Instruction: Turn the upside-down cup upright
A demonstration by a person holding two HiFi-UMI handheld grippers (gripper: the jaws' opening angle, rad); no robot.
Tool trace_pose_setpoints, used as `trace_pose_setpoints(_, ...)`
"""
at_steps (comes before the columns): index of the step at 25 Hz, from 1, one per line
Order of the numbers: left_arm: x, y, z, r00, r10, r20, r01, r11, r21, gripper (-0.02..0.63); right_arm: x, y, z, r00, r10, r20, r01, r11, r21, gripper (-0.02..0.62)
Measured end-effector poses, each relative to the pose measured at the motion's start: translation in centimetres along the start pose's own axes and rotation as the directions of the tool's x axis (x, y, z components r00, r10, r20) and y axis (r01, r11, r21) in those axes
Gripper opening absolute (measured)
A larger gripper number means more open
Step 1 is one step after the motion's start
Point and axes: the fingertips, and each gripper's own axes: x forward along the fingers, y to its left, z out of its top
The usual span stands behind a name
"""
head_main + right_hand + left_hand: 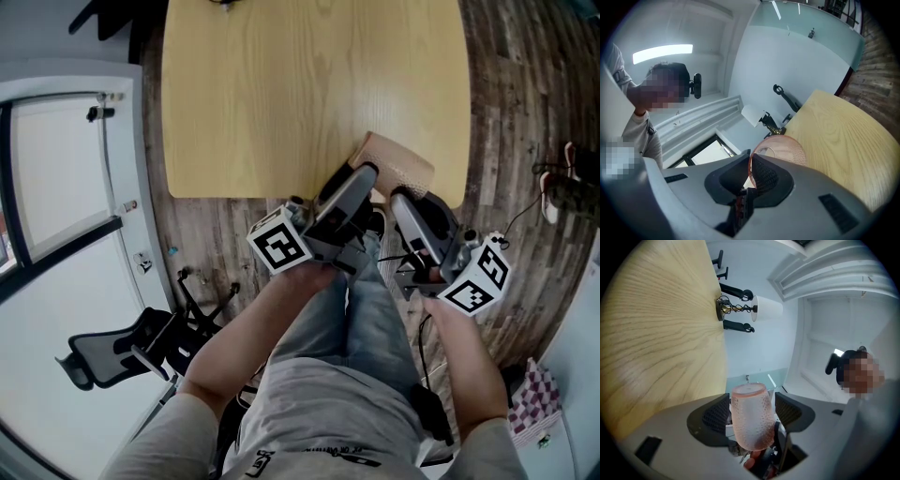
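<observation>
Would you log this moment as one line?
right hand-held gripper: pinching cup rim | left hand-held gripper: flanking cup, contact unclear

The person wears a grey short-sleeved T-shirt [319,412] with dark print at the hem, and blue jeans [361,309]. The left gripper [359,175] and right gripper [407,199] have smooth grey shells with dark inner faces. Each carries a white cube [279,242] printed with black square markers. The pads [716,416] are black with a fine mesh texture, set in rounded black recesses.
</observation>
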Motion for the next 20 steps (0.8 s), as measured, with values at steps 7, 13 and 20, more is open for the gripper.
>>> trace_pose_setpoints(7, 0.0, -0.5, 0.8, 0.999, 0.030, -0.036, -0.025, 0.991, 0.128, 0.298, 0.4, 0.4, 0.6, 0.998, -0.019, -0.055, 0.016, 0.998, -0.063, 0.032)
trace_pose_setpoints(13, 0.1, -1.0, 1.2, 0.996, 0.065, -0.066, -0.047, 0.968, 0.247, 0.293, 0.7, 0.2, 1.0, 0.990, -0.056, -0.129, 0.038, 0.990, -0.137, 0.032)
trace_pose_setpoints(20, -0.9, -1.1, 1.6, 0.992, 0.102, -0.077, -0.071, 0.940, 0.333, 0.279, 1.1, 0.3, 0.7, 0.971, -0.096, -0.219, 0.041, 0.969, -0.244, 0.032)
